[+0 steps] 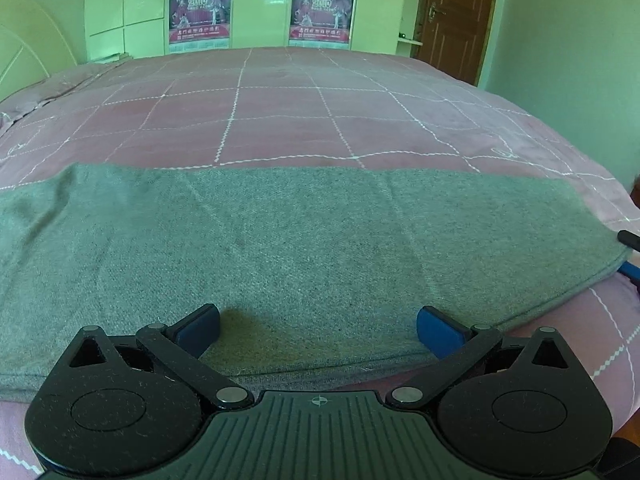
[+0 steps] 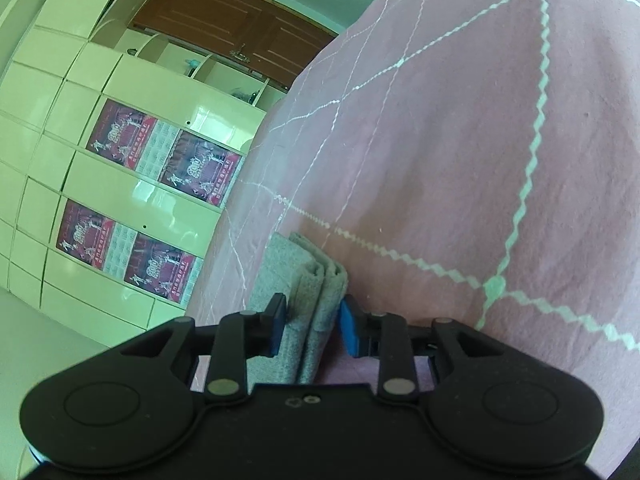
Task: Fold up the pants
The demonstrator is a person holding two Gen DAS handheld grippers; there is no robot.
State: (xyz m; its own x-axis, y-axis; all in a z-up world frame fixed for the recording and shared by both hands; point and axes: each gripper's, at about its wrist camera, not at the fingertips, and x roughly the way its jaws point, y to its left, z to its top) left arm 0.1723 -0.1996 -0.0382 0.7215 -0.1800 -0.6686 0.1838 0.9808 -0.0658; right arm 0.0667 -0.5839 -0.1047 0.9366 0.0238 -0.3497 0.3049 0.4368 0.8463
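Note:
Grey pants (image 1: 304, 240) lie flat in a wide band across the near part of a pink quilted bed (image 1: 280, 120). My left gripper (image 1: 318, 330) is open, its blue-padded jaws spread wide just above the near edge of the pants, holding nothing. In the right wrist view, which is rolled sideways, my right gripper (image 2: 313, 326) is closed on the layered end of the grey pants (image 2: 308, 280), with several folds of fabric between its blue pads (image 2: 349, 330). The right gripper's tip shows at the right end of the pants in the left wrist view (image 1: 632, 256).
The pink bedspread (image 2: 460, 140) with white zigzag stitching fills the area around the pants. Cream wardrobes with posters (image 1: 200, 12) stand beyond the bed. A brown door (image 1: 460, 12) is at the back right. The bed's right edge drops off near the pants' end.

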